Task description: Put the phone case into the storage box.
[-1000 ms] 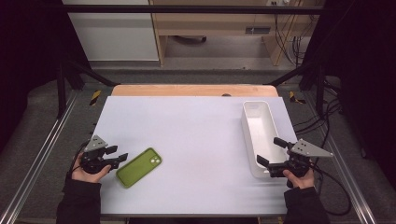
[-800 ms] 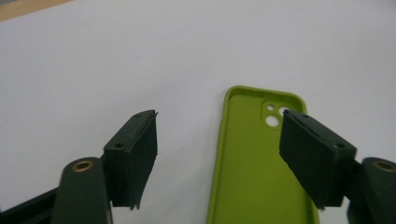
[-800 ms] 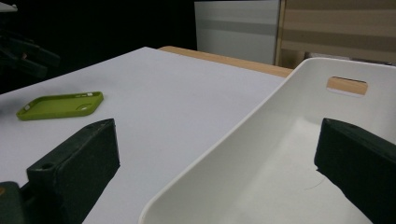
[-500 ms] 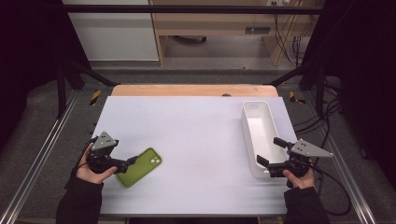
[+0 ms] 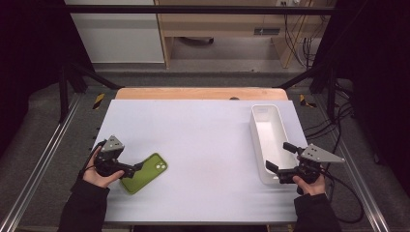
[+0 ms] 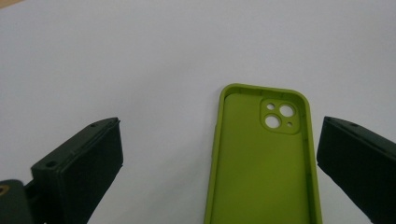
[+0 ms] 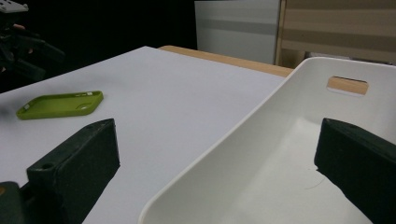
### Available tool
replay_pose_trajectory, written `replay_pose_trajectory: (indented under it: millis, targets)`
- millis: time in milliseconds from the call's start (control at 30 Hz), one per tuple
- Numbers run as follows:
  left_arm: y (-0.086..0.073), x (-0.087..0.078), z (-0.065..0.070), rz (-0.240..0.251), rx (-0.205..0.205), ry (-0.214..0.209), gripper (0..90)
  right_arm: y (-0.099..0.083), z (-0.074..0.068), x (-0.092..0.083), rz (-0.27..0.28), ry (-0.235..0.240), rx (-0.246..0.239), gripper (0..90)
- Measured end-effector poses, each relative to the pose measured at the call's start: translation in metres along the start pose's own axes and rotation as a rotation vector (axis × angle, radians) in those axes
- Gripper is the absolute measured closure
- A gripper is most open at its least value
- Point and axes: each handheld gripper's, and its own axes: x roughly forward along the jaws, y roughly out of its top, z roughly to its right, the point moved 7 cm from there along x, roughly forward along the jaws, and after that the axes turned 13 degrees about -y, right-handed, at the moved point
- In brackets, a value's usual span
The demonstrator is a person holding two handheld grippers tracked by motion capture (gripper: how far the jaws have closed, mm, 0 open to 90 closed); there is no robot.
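While white bin (image 5: 269, 140) sits empty, both grippers' fingers gape wide; left gripper (image 5: 129, 169) just opened, over green phone case (image 5: 144, 172).

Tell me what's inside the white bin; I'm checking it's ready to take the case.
The bin looks empty: bare white floor and walls, with a handle slot at the far end. Its near corner is hidden behind the right gripper jaws.

My table (image 5: 203, 140) is evenly and brightly lit from above, with only faint soft shadows, while the room around it falls off into near black. Through my left gripper's camera the green phone case (image 6: 261, 163) looks sharp and my near jaws are slightly soft; the high view is grainy.
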Motion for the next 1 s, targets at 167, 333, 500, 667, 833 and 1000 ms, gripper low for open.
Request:
replay_pose_trajectory:
  millis: [167, 333, 500, 667, 833, 1000]
  targets:
    - [-0.005, 0.004, -0.003, -0.016, -0.011, -0.002, 0.0, 0.0, 0.0, 0.0, -0.002, 0.0, 0.001, 0.4]
    - [-0.01, 0.007, -0.006, -0.036, -0.02, -0.001, 0.1, 0.0, 0.0, 0.0, -0.003, 0.001, 0.002, 0.4]
    - [-0.017, 0.01, -0.008, -0.062, -0.031, -0.002, 0.9, 0.0, 0.0, 0.0, -0.003, 0.0, 0.0, 0.4]
    - [-0.023, 0.011, -0.01, -0.08, -0.041, 0.0, 2.3, 0.0, 0.0, 0.0, -0.004, 0.001, 0.0, 0.4]
    - [-0.03, 0.013, -0.011, -0.109, -0.044, 0.007, 3.9, 0.0, 0.0, 0.0, -0.002, 0.001, 0.002, 0.4]
    - [-0.034, 0.012, -0.014, -0.123, -0.05, 0.021, 9.3, 0.0, 0.0, 0.0, -0.003, 0.0, -0.001, 0.4]
